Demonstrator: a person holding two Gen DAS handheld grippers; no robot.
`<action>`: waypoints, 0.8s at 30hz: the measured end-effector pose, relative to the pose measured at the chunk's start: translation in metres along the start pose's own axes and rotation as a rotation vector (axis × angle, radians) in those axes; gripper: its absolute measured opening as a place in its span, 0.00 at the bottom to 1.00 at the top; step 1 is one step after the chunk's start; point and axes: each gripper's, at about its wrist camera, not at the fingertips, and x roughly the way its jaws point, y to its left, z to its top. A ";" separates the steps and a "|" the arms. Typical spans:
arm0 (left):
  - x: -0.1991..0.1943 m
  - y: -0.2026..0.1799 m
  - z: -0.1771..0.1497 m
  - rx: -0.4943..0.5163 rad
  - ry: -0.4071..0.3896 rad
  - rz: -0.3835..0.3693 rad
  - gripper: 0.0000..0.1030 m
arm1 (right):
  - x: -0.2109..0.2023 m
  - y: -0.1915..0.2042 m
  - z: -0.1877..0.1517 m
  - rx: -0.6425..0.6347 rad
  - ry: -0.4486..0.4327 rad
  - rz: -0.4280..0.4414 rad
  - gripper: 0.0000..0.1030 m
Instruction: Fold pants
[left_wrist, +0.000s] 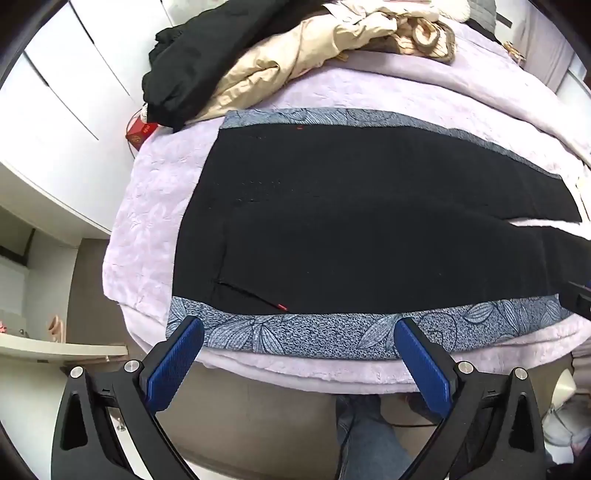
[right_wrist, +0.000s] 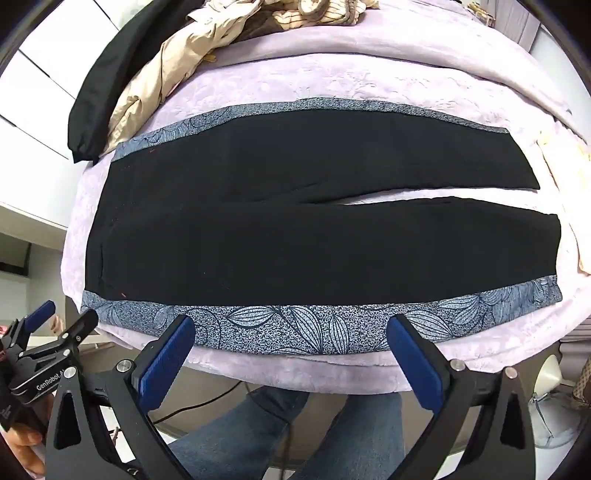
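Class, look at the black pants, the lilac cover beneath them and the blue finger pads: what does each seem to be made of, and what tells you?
Black pants: matte woven cloth, probably; they lie flat, without shine.
Lilac cover: plush, fleece-like fabric; soft sheen and embossed pattern.
Blue finger pads: likely rubber or soft plastic; a fine ribbed grip texture shows.

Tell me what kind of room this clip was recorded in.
Most likely a bedroom at home. The black pants lie flat on a bed covered in a lilac bedspread, a heap of clothes sits at the far end, and white wardrobe doors stand alongside.
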 end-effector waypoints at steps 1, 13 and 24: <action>0.000 0.001 0.001 -0.006 0.001 -0.005 1.00 | -0.001 0.000 0.000 -0.001 0.002 -0.002 1.00; -0.002 -0.004 0.001 -0.004 -0.002 -0.019 1.00 | 0.000 0.014 -0.007 -0.034 0.012 -0.049 1.00; -0.003 -0.007 0.002 0.007 -0.001 -0.010 1.00 | 0.000 0.018 -0.010 -0.039 0.011 -0.058 1.00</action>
